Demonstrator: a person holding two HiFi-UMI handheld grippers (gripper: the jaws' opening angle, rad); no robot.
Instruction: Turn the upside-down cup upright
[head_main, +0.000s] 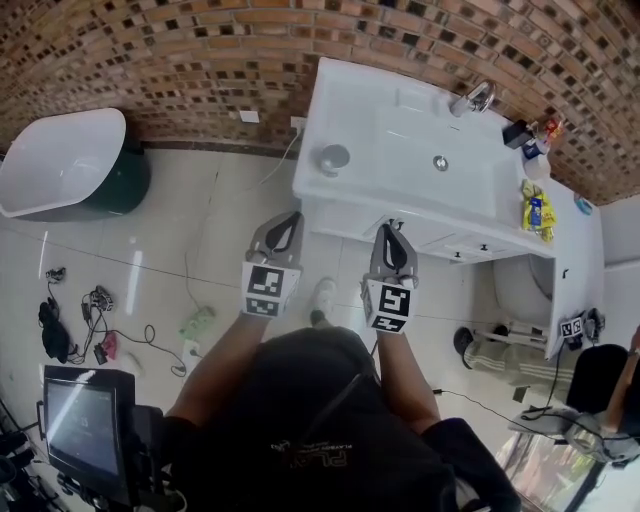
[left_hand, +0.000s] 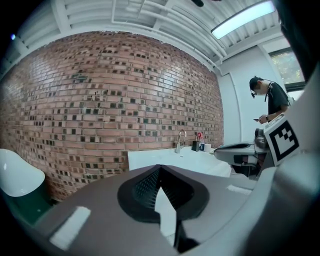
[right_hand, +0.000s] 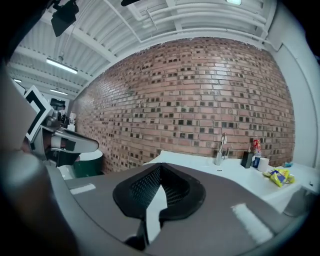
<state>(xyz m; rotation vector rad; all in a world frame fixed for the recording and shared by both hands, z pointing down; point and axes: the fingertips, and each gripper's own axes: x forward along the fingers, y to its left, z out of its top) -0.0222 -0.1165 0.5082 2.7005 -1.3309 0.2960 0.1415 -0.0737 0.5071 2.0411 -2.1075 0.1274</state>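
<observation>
A grey cup (head_main: 333, 158) stands upside-down on the left part of the white sink counter (head_main: 380, 120). Both grippers are held side by side over the tiled floor, short of the counter's front edge and pointing toward it. My left gripper (head_main: 291, 216) is below and left of the cup, with its jaws meeting at the tips and nothing between them (left_hand: 159, 168). My right gripper (head_main: 391, 228) is shut and empty too (right_hand: 159, 166). Neither gripper view shows the cup; only the counter top (left_hand: 165, 157) (right_hand: 235, 172) shows past the jaws.
On the counter are a faucet (head_main: 472, 98), a drain (head_main: 440, 162), bottles (head_main: 530, 135) and a yellow packet (head_main: 537, 210). A white bathtub (head_main: 60, 160) sits far left. Cables (head_main: 90, 320) lie on the floor near a monitor (head_main: 85, 420). A person (left_hand: 270, 102) stands at the right.
</observation>
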